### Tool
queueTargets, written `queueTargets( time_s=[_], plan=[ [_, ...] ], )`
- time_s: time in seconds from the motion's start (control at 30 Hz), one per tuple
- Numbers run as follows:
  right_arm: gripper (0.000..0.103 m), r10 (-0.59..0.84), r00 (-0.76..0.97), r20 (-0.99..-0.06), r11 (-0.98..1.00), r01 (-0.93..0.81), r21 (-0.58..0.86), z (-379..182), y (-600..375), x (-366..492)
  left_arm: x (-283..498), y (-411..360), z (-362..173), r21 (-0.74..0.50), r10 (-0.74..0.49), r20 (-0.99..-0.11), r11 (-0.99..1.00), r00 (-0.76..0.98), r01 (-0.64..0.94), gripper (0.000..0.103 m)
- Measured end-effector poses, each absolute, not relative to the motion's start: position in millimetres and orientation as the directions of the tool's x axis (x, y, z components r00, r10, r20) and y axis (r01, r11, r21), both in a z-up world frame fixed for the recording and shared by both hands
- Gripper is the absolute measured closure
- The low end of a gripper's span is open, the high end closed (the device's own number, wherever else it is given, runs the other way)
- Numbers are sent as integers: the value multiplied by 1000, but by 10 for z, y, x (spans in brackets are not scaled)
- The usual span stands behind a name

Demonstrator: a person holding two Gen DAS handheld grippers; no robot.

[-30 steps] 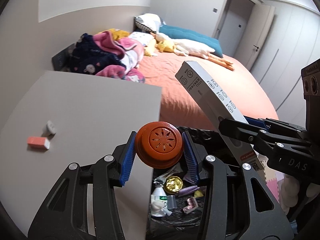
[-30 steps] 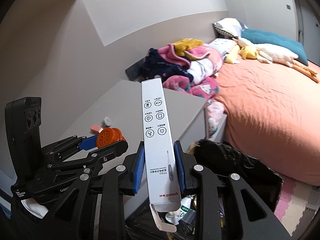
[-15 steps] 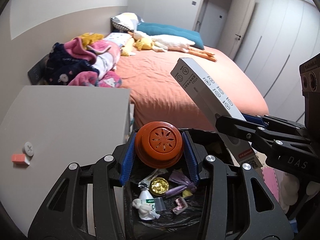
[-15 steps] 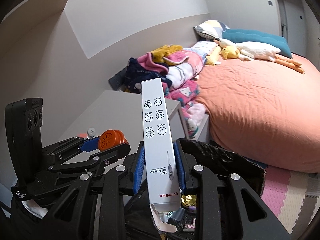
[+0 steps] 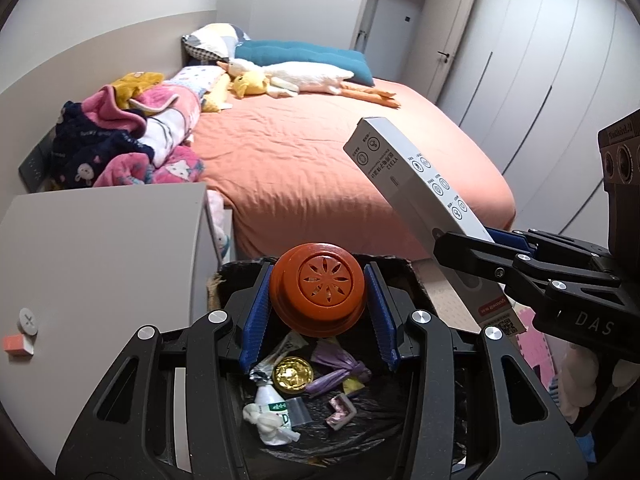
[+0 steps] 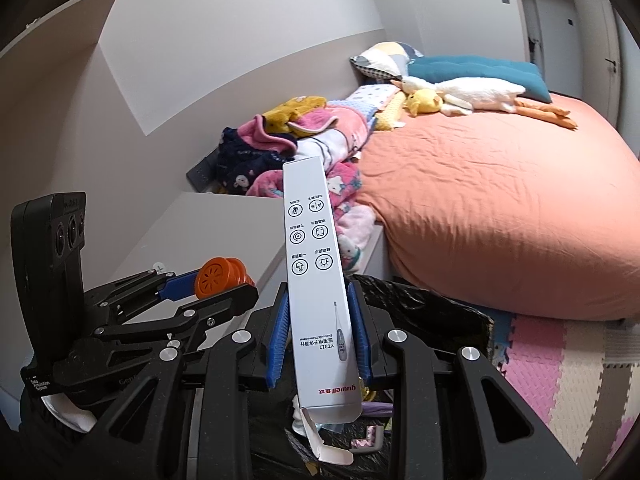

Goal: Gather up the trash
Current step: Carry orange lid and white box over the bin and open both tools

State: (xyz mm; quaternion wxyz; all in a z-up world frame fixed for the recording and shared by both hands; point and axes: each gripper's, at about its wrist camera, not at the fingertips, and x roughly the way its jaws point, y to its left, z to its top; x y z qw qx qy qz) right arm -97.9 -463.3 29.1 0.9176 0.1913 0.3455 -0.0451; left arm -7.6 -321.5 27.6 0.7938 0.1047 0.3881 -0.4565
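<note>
My left gripper (image 5: 318, 300) is shut on a round orange-brown vented cap (image 5: 318, 294) and holds it above a trash bin lined with a black bag (image 5: 400, 428). The bin holds several wrappers and a gold foil piece (image 5: 293, 373). My right gripper (image 6: 320, 334) is shut on a long white thermometer box (image 6: 316, 280), held upright over the same bin (image 6: 424, 304). The box also shows in the left wrist view (image 5: 420, 204), and the cap in the right wrist view (image 6: 218, 278).
A grey nightstand (image 5: 100, 264) stands left of the bin, with a small pink eraser (image 5: 16, 344) and a white round cap (image 5: 28, 315) on it. A bed with an orange sheet (image 5: 340, 176) lies behind, piled with clothes (image 5: 132, 140). Foam mats (image 6: 560, 360) cover the floor.
Both grippers have moved right, from above the nightstand edge to above the bin. Both still hold their objects.
</note>
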Motion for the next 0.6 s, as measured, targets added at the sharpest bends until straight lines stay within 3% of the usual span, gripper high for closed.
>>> queueTargets(
  time_s=[0.37,0.43,0.47,0.5,0.6],
  plan=[
    [71,25,754,-656,910,255,328,270,-4731,-1095,-97,-3314,216,-191,-642,-728,526,241,829,57],
    [58,34,768,-639,899,256,355,298,-4749,-1111,-80,-3316,195,-201,-630,-745,527,220,826,22],
    [47,31,774,-632,896,259,361,313,-4764,-1127,-69,-3310,192,-194,-616,-753,544,231,816,6],
    [39,10,782,-623,894,272,355,340,-4766,-1152,-64,-3295,196,-185,-612,-751,555,247,811,6],
    [37,-9,790,-613,894,281,349,376,-4775,-1181,-30,-3270,181,-178,-599,-756,575,263,798,6]
  ],
)
